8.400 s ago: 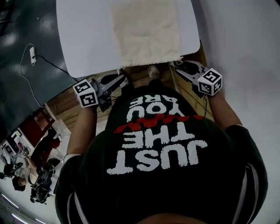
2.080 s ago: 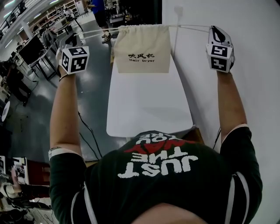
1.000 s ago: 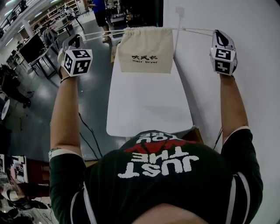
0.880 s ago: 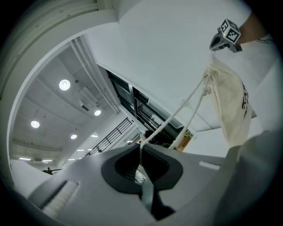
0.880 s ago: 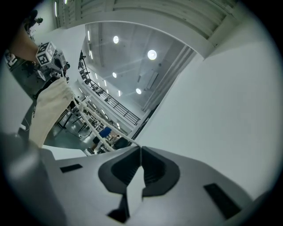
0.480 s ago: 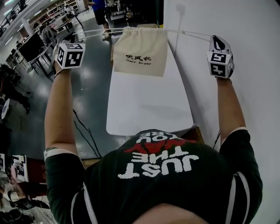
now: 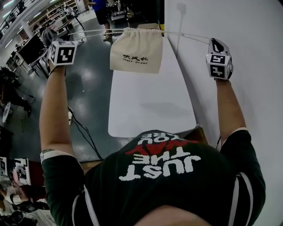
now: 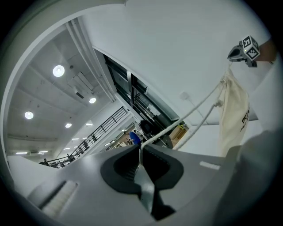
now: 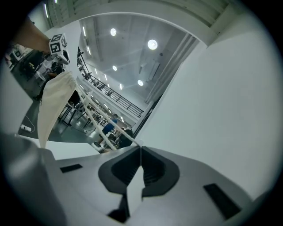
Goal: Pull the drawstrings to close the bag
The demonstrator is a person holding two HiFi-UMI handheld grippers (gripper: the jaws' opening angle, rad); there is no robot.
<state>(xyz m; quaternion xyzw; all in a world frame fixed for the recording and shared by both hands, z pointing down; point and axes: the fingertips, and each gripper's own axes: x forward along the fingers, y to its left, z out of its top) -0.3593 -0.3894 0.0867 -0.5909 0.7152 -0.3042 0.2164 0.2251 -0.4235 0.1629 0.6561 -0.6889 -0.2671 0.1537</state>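
Observation:
A cream drawstring bag with black print hangs in the air above the far end of the white table, its mouth gathered. White drawstrings run taut from it to my left gripper, which is shut on a cord; its jaws have just been opening slightly, with the cord still pinched between them. More cords run to my right gripper, shut on its drawstring. The bag hangs below the right gripper in the left gripper view. From the other side the bag dangles under the left gripper.
A white wall stands close on the right, with a socket on it. Dark floor with a cable lies left of the table. Desks and people fill the hall at the far left.
My left gripper has moved outward to the left and my right gripper has come down a little. The bag has shifted left with the cords still taut.

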